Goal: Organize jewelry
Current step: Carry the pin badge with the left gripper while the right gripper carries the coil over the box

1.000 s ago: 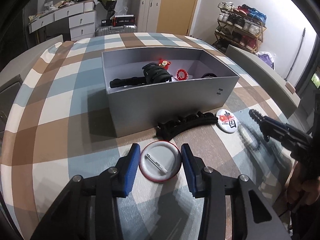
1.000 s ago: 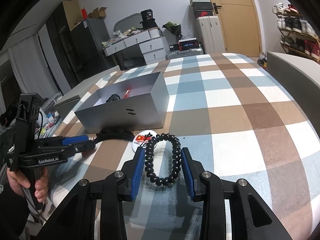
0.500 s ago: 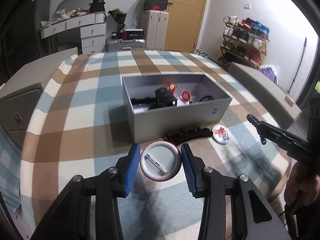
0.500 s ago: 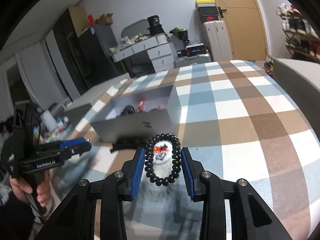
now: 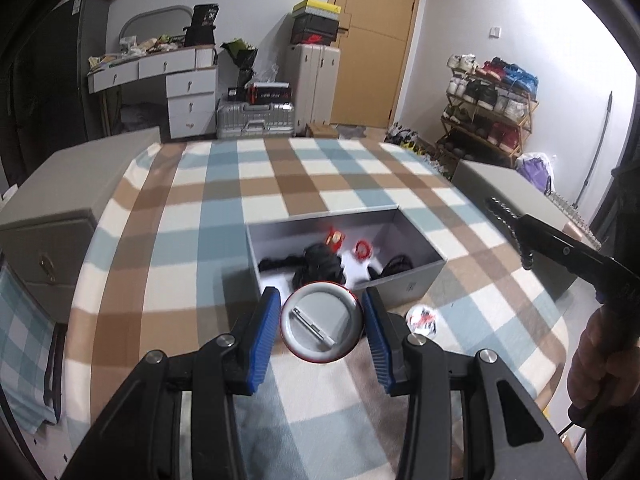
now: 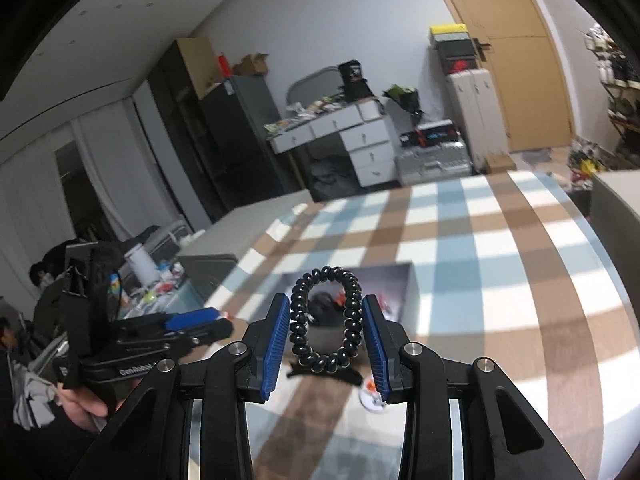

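My left gripper (image 5: 322,326) is pinching a round badge (image 5: 322,322) between its blue fingers (image 5: 262,336), back side up, so I see the grey metal back with its pin and a thin red rim. It hangs in the air above the near edge of the grey box (image 5: 416,280), which sits open on the checked worktop (image 5: 192,240).

My right gripper (image 6: 326,330) is clamped on a black beaded bracelet (image 6: 326,320); the loop stands upright between the fingers (image 6: 276,336), squeezed into a tall oval, with the pads pressing on both sides. It too is held clear of the worktop, and through the loop I can see the box (image 6: 412,300) further off.

Inside the box lie several dark pieces, one bulky black item (image 5: 318,266) near the middle, two small red ornaments (image 5: 362,248) behind it, and a black coil (image 5: 394,266) toward the right end. I cannot make out what the dark pieces are.

On the worktop just in front of the box lies a second badge (image 5: 420,317), white with red and black print, face up. From the right camera a long black hair clip (image 6: 324,374) shows beneath the bracelet, beside that badge (image 6: 372,396).

In the left view the right gripper (image 5: 510,236) comes in from the right with the bracelet, a hand (image 5: 600,360) on its handle.
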{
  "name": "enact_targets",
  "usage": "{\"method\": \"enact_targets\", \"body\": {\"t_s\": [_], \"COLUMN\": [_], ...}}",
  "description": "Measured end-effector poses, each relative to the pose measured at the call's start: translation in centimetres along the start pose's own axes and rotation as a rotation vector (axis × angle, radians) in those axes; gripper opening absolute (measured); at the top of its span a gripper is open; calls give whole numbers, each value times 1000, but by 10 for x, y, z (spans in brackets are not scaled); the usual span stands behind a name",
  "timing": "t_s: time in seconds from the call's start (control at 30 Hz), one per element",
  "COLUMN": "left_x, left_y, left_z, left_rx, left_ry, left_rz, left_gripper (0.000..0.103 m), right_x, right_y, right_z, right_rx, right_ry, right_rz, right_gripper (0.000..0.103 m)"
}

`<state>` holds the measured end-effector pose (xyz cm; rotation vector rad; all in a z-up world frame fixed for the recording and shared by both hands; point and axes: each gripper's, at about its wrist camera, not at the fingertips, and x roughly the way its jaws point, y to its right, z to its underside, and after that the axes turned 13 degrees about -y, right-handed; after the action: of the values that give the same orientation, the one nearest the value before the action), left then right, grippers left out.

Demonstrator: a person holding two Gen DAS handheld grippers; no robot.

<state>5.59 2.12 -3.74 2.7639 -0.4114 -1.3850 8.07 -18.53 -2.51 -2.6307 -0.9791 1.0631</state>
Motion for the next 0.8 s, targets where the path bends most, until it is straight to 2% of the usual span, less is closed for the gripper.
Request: {"method": "enact_targets", "body": {"t_s": [0.4,0.8], "left_x": [11,39], "left_y": [-2,-6], "left_z": [-30,-46], "left_rx": [-4,-33], "left_ry": [44,10], "left_rz": [48,91], "left_gripper": [36,36], "right_x": [36,72], "right_y": [-5,0], "right_z": [-38,-55], "right_rx": [-63,-101], "right_ry": [-22,-49], "right_rz": [-37,-61], "right_gripper": [37,37]}}
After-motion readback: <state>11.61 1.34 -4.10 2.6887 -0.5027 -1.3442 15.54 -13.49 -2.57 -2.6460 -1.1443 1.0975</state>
